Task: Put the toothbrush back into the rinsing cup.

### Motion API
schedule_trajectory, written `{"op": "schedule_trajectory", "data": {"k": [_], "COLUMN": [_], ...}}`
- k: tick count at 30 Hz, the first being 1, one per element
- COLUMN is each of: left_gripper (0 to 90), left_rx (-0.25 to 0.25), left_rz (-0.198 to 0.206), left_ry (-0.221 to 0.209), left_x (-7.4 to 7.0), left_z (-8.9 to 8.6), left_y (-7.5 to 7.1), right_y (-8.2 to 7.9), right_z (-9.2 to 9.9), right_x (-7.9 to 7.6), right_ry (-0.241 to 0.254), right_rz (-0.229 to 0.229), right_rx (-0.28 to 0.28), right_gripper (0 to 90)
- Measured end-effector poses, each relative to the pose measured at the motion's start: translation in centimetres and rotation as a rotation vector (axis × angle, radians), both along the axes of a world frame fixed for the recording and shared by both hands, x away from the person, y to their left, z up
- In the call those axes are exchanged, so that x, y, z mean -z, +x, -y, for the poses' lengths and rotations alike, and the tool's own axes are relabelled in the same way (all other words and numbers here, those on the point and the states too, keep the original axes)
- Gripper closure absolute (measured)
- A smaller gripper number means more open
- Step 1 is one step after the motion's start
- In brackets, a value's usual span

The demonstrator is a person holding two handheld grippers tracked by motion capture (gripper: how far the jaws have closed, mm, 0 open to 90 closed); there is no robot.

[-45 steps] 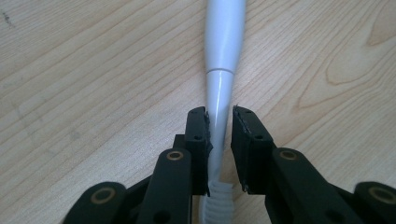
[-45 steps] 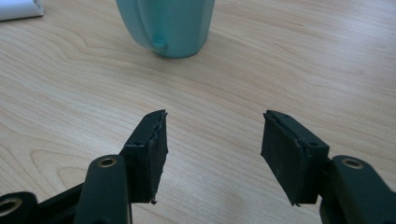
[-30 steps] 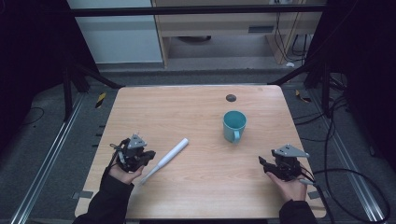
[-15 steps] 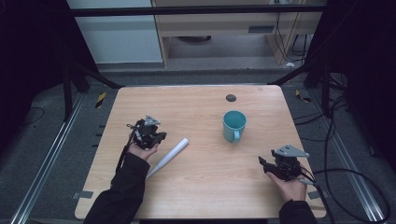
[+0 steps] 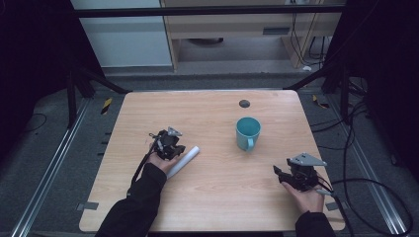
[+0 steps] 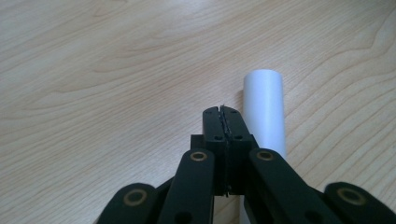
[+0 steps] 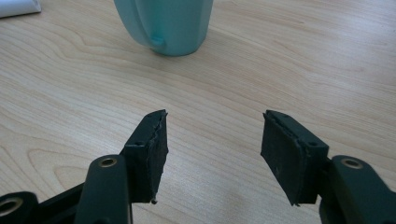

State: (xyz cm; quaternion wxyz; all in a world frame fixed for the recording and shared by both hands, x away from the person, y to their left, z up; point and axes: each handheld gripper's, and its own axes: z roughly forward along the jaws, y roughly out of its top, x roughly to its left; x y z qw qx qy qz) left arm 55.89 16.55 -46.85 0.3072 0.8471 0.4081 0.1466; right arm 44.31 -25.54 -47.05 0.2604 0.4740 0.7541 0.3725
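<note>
Lying flat beside the left gripper [image 6: 223, 122] — jaws pressed together, empty — a smooth white tube [image 6: 264, 107]; right gripper [image 7: 212, 156] gapes.

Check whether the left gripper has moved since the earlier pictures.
Yes. The left gripper has moved up the table and rightward, toward the cup, beside the white tube.

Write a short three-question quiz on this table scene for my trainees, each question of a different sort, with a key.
1. True or false: the left gripper has its jaws pressed together with nothing between them.
2. Which thing lies right beside the left gripper's jaws? A) the cup B) the white tube C) the dark round spot
3. Fill in: the right gripper has its jaws apart and points toward the ____.

Key:
1. True; the tube lies alongside the jaws, not in them.
2. B.
3. Cup, which stands upright on the table.
</note>
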Motion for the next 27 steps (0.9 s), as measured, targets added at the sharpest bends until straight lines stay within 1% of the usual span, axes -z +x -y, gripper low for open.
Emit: {"op": "schedule_trajectory", "data": {"k": [1,4,5,12,16,18,19,21,23,26,27], "left_gripper": [90.0,90.0,90.0,90.0,90.0,90.0,90.0,90.0,90.0,90.0,90.0], "left_rx": [0.009,0.014,0.024,0.046,0.071,0.087,0.087,0.104,0.128,0.142,0.156], "left_rz": [-0.010,-0.014,-0.016,-0.023,-0.023,-0.025,-0.025,-0.027,-0.034,-0.030,-0.030], "left_ry": [0.009,0.007,0.014,0.021,0.018,0.021,0.021,0.033,0.041,0.038,0.037], "left_x": [0.1,0.3,0.4,0.4,0.2,0.2,0.2,0.2,0.2,0.1,0.0], "left_z": [0.3,0.7,1.1,1.4,1.9,2.4,2.4,2.7,3.3,3.6,4.0], "left_y": [0.2,0.3,0.3,0.1,-0.3,-0.6,-0.6,-0.8,-1.3,-1.7,-2.1], "right_y": [0.0,0.0,0.0,0.0,0.0,0.0,0.0,0.0,0.0,0.0,0.0], "right_z": [0.0,0.0,0.0,0.0,0.0,0.0,0.0,0.0,0.0,0.0,0.0], "right_x": [0.0,0.0,0.0,0.0,0.0,0.0,0.0,0.0,0.0,-0.1,0.0], "right_ry": [0.000,0.001,0.000,0.000,-0.001,-0.002,-0.002,-0.002,-0.002,-0.001,-0.003], "right_rz": [-0.001,0.000,0.001,0.000,-0.002,-0.002,-0.003,-0.003,-0.002,-0.002,-0.002], "right_rx": [0.001,-0.001,-0.001,-0.001,-0.002,-0.003,-0.004,-0.002,-0.002,-0.001,-0.004], "right_gripper": [40.8,40.8,40.8,40.8,40.7,40.7,40.7,40.7,40.7,40.7,40.7]}}
